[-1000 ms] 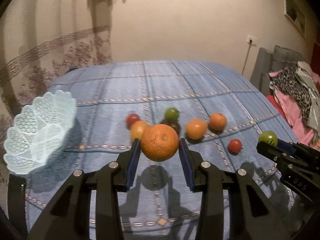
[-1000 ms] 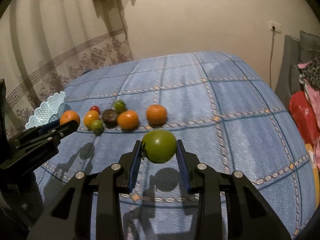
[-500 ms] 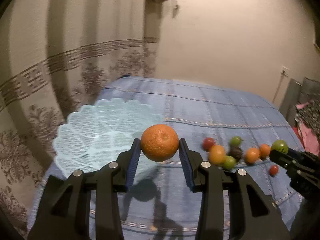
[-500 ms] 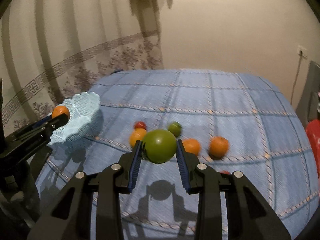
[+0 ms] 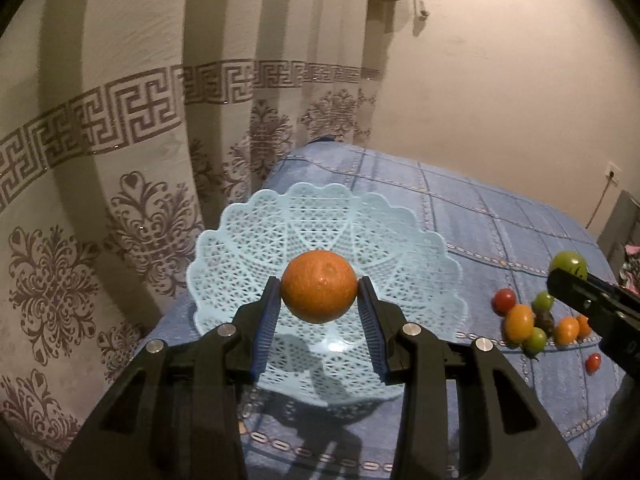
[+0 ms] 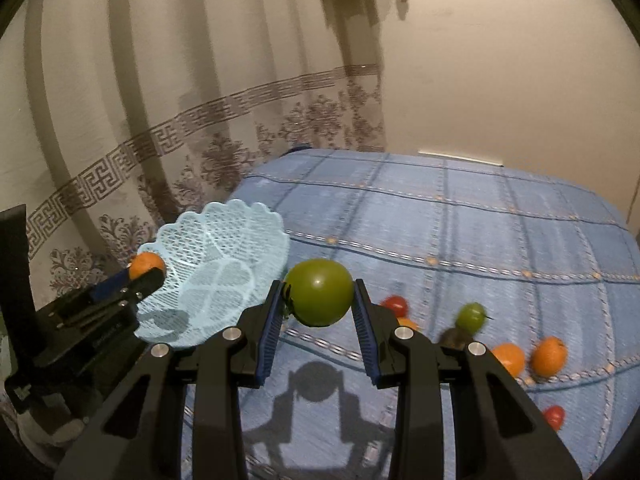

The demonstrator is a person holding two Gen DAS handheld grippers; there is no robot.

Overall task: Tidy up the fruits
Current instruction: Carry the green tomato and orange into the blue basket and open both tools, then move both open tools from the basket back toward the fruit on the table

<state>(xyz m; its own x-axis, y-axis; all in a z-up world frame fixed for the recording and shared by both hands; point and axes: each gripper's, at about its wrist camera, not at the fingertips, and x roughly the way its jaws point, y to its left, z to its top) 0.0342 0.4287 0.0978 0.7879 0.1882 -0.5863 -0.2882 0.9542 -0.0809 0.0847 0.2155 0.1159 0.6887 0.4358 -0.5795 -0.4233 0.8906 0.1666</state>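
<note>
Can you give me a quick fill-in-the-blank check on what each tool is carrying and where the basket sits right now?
1. The left tool is shut on the ____ fruit, held above the light blue basket.
2. The right tool is shut on a large ____ tomato.
3. The basket has ____ fruit lying in it yet.
4. The loose fruits lie on the ____ checked cloth.

Missing words: orange; green; no; blue
</note>
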